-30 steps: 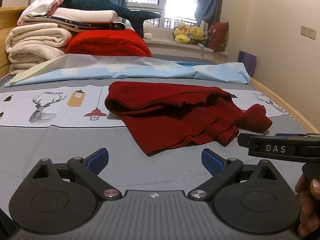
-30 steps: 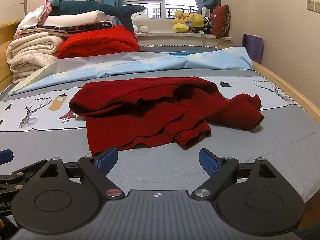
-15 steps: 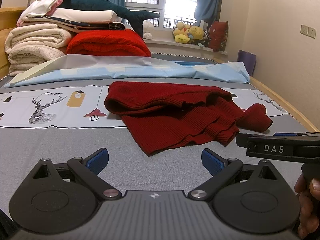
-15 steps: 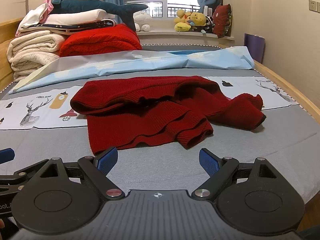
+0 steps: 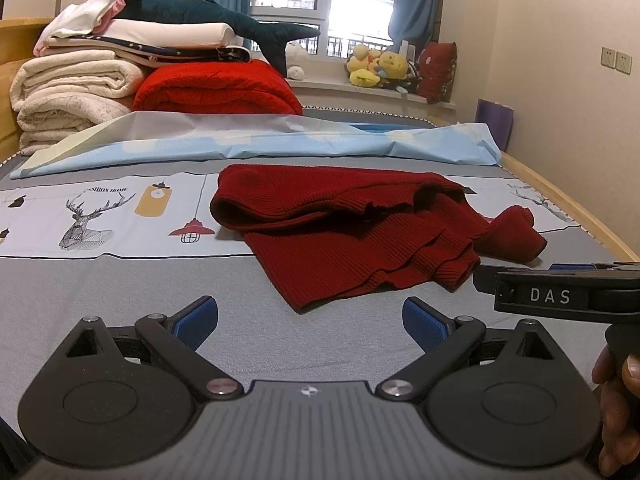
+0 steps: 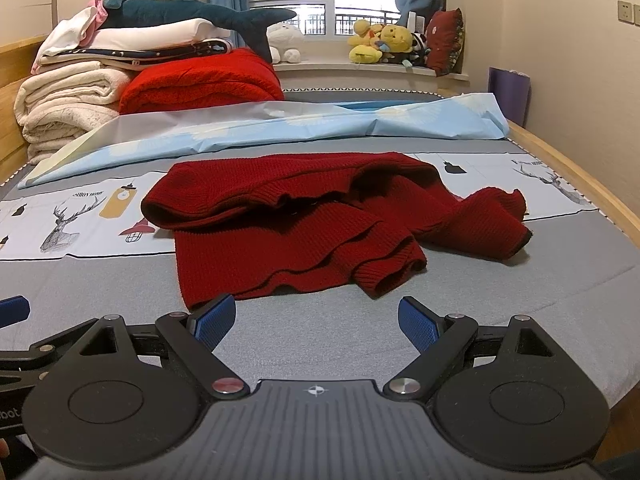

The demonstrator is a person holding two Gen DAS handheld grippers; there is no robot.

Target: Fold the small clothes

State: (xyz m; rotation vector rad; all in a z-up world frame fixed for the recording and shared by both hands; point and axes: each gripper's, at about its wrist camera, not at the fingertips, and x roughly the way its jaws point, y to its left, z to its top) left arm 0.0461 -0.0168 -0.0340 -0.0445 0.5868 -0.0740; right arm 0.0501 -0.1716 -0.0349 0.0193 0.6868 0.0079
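Both jaws gape empty; red knit sweater looks soft, floppy; I'd pinch its near hem.

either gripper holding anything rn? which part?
Nothing held. Left gripper and right gripper are both open, short of the crumpled dark red knit sweater on the bed.

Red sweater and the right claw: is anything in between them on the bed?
Nothing. In the right wrist view, only bare grey bedsheet lies between the open right gripper and the crumpled red sweater.
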